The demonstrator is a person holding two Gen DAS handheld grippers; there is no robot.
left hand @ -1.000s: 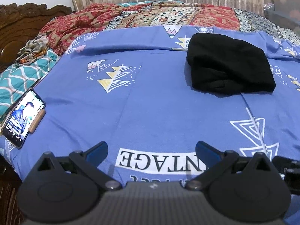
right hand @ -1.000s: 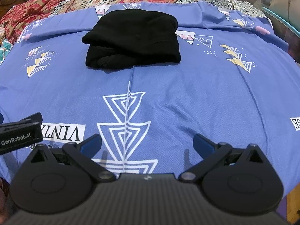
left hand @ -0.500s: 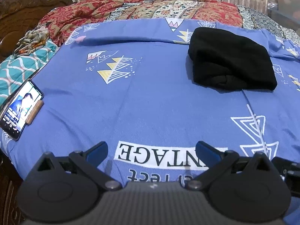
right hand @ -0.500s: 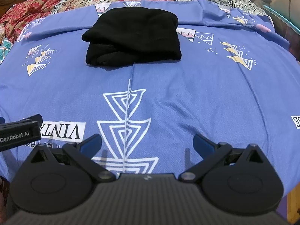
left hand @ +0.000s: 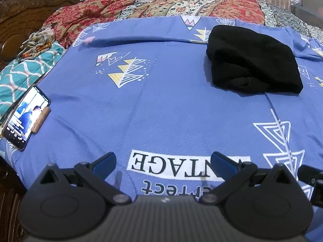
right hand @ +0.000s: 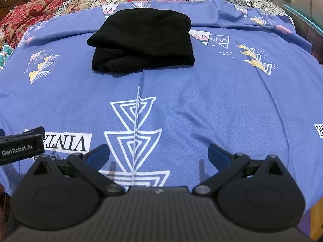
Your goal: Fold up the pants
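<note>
The black pants lie folded into a compact bundle on the blue patterned bedsheet, far from both grippers. They also show in the right wrist view, at the far middle of the sheet. My left gripper is open and empty, low over the near edge of the sheet above the printed word. My right gripper is open and empty, over the white triangle print near the front edge. The left gripper's body shows at the left of the right wrist view.
A lit phone on a small wooden stand lies at the sheet's left edge. A red patterned blanket covers the far side of the bed. A carved wooden headboard stands at the far left. A teal quilt lies beside it.
Both grippers have drawn back slightly and risen, so the pants look a little farther off. Nothing on the bed has moved. Both grippers stay open.
</note>
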